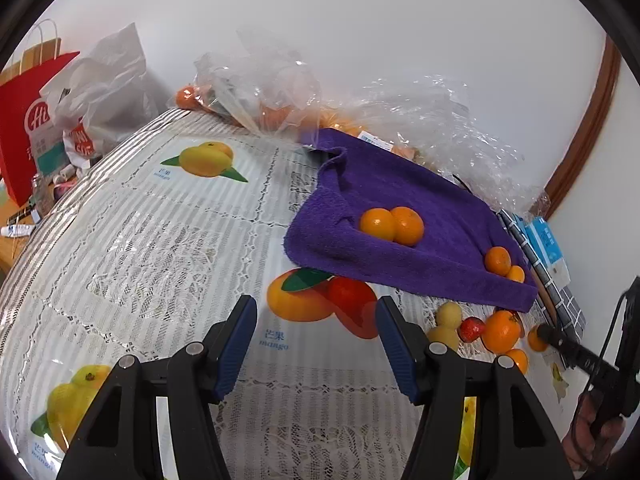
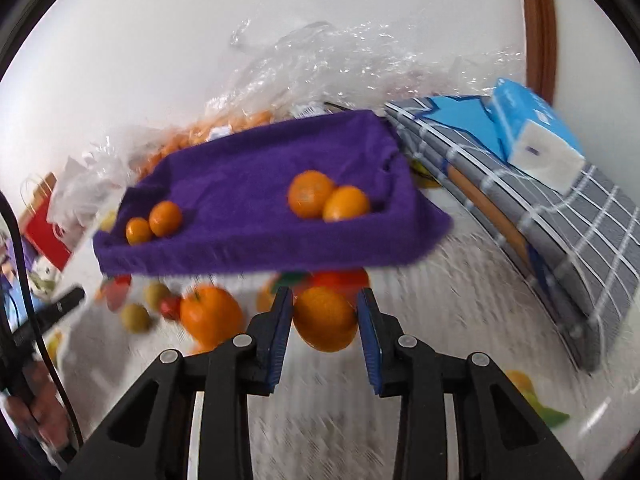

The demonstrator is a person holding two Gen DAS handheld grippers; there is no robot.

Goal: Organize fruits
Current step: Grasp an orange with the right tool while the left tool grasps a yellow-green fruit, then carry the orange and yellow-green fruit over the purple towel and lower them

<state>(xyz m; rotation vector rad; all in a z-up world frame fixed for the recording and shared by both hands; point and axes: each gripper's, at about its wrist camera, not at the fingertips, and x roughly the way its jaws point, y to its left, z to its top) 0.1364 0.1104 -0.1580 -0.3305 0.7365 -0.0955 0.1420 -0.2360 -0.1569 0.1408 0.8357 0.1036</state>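
Observation:
A purple towel (image 1: 400,200) (image 2: 260,168) lies on the fruit-print tablecloth. On it sit a pair of oranges (image 1: 392,225) (image 2: 312,194) and a smaller pair (image 1: 498,260) (image 2: 164,218). In front of the towel lie loose fruits: a large orange (image 1: 500,330) (image 2: 210,316), a small red fruit (image 1: 471,329) and yellow-green ones (image 1: 448,314) (image 2: 136,316). My right gripper (image 2: 325,294) is shut on another orange (image 2: 325,320), with both blue pads against its sides. My left gripper (image 1: 316,308) is open over the cloth, nothing between its fingers.
Clear plastic bags (image 1: 260,80) (image 2: 320,60) holding more oranges stand behind the towel by the wall. A grey chequered cloth (image 2: 560,220) with a blue tissue pack (image 2: 536,136) lies to the right. A red paper bag (image 1: 24,128) stands at the far left.

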